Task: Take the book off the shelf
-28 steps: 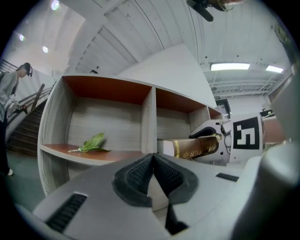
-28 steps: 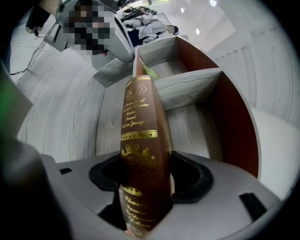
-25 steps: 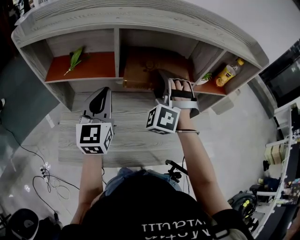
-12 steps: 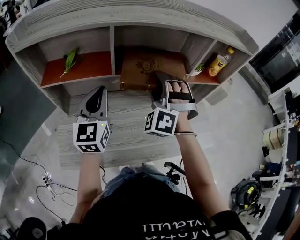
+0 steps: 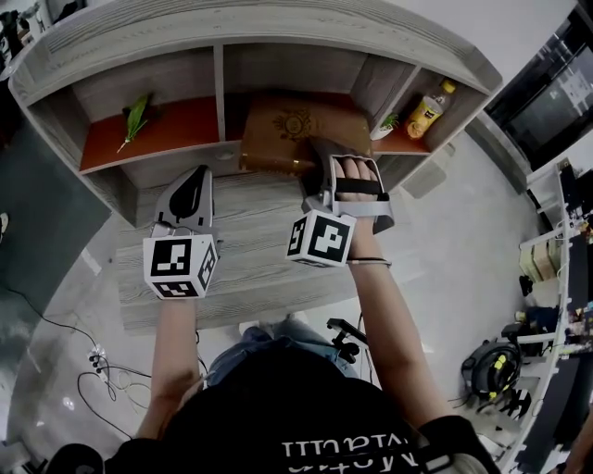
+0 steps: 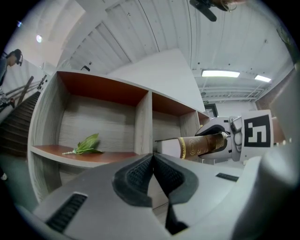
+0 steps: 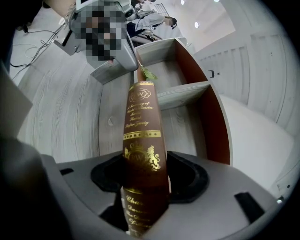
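1. Only the right gripper view shows it: the book's (image 7: 142, 136) gilt spine sits between the right gripper (image 5: 324, 159) fingers, which are closing on it.
2. Head view: book in shelf (image 5: 278, 28) middle bay, sticking out the front.
3. Left gripper (image 6: 153, 161) fingers clenched, empty.
4. Versus a second ago: both grippers unmoved before the shelf.

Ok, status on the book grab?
Left gripper shut, empty, over the desk. Right gripper closing on the book at its spine; it lies flat in the middle bay, not yet out. Nothing in front of it.

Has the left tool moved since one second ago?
No. The left tool still hovers over the desk, just left of the shelf divider.
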Tool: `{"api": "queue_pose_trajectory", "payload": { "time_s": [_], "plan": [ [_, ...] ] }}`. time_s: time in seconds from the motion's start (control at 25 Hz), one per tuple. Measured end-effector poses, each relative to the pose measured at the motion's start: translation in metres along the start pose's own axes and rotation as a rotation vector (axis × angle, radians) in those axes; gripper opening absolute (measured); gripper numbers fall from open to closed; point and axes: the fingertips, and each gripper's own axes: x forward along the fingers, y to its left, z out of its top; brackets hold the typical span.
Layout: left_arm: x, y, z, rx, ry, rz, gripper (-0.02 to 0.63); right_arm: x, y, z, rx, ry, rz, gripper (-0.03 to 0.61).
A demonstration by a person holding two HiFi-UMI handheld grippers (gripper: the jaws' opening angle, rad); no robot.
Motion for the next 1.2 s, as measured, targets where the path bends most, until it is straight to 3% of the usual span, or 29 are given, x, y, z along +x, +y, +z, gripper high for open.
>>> {"api": "queue_pose_trajectory", "payload": {
  "time_s": [0.52,1.2],
  "plan": [
    [0.000,-0.013,0.008,0.013,-0.013,0.058,0.011,-0.007,-0.007,-0.004,0.003,-0.063,-0.007,0.239],
    [-0.032,-0.072,0.020,0.030,-0.006,0.127,0.011,-0.058,-0.009,-0.023,0.044,-0.166,-0.015,0.233]
  ]
}}
